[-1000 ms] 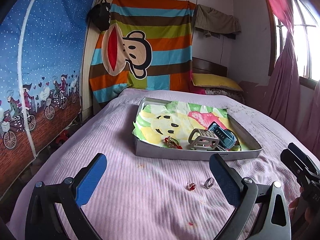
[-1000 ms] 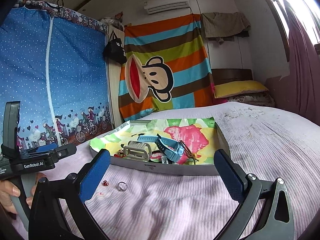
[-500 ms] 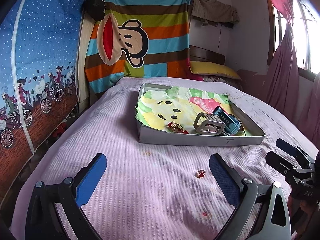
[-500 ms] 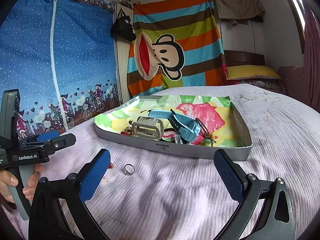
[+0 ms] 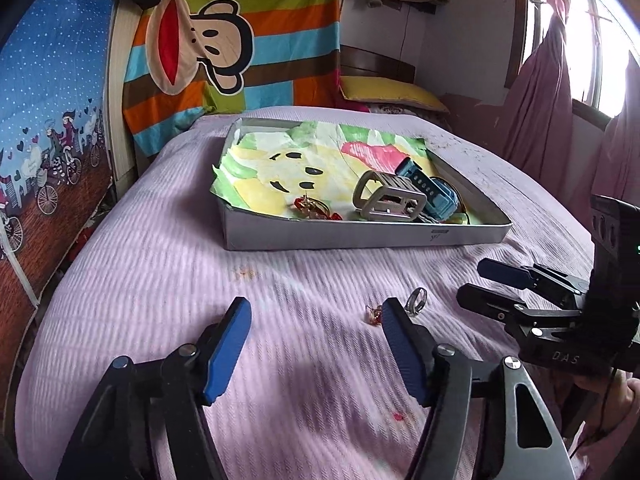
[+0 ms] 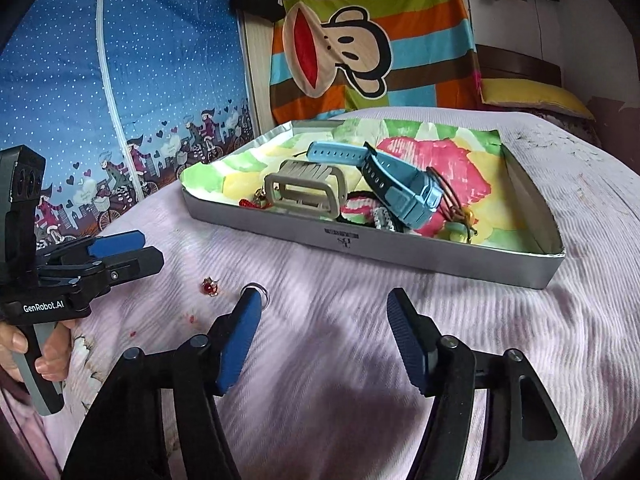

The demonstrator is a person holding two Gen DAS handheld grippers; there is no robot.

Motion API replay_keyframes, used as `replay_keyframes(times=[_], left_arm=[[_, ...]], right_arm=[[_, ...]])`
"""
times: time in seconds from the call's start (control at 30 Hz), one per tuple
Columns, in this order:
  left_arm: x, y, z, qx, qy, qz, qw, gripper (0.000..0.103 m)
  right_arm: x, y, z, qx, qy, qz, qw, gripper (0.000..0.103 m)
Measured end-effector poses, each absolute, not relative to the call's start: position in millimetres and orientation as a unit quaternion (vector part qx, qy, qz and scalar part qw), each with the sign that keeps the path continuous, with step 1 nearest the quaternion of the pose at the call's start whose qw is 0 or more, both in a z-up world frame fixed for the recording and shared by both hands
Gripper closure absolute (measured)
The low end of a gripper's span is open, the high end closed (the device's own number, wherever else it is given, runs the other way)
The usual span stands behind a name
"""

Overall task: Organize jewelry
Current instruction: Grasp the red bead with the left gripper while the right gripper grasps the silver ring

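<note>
1. My left gripper [image 5: 316, 320] hangs over the ribbed lilac bedspread [image 5: 160, 260], its blue-padded fingers spread wide with nothing between them.
2. My right gripper [image 6: 324, 312] is spread just as wide, also holding nothing.
3. A small red-stone earring [image 6: 210, 286] and a round silver ring [image 5: 416, 300] lie just beside each other on the cloth, well short of the bed's foot edge.
4. The shallow grey metal tray [image 5: 360, 236], lined with painted paper, holds a chunky blue watch [image 6: 412, 192] and a grey watch [image 6: 308, 192] near its front wall.
</note>
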State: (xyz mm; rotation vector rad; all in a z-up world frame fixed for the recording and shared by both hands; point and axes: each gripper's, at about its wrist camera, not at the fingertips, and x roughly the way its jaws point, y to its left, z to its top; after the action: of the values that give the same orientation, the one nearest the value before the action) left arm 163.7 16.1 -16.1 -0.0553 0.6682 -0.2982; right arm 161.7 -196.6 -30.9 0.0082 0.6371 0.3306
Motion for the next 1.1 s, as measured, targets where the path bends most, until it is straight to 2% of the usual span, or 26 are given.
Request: replay_keyframes(times=[0.2,0.33,0.73,0.97,1.1], left_arm=[[168,5,-20,-0.012,0.348,-0.181,0.92,0.06],[173,-1,-23,-0.009,0.359,-0.2,0.912,0.066],[187,-10,-33,-0.009,0.382,-0.223,0.897,0.079],[193,-10,-38,-0.016,0.392,-0.226,0.892,0.091],[193,-10,-40,-0.017,0.393,-0.224,0.892,0.091]], right_arm=[[172,-187,-39,-0.005,0.337,0.194,0.921,0.061],[176,-181,-41,-0.009,0.345,0.211,0.915,0.07],[190,-168,-50,-0.013,0.374,0.237,0.897,0.072],[198,-162,-54,-0.014,0.382,0.241,0.892,0.075],[203,-160,-56,-0.012,0.386,0.243,0.89,0.075]])
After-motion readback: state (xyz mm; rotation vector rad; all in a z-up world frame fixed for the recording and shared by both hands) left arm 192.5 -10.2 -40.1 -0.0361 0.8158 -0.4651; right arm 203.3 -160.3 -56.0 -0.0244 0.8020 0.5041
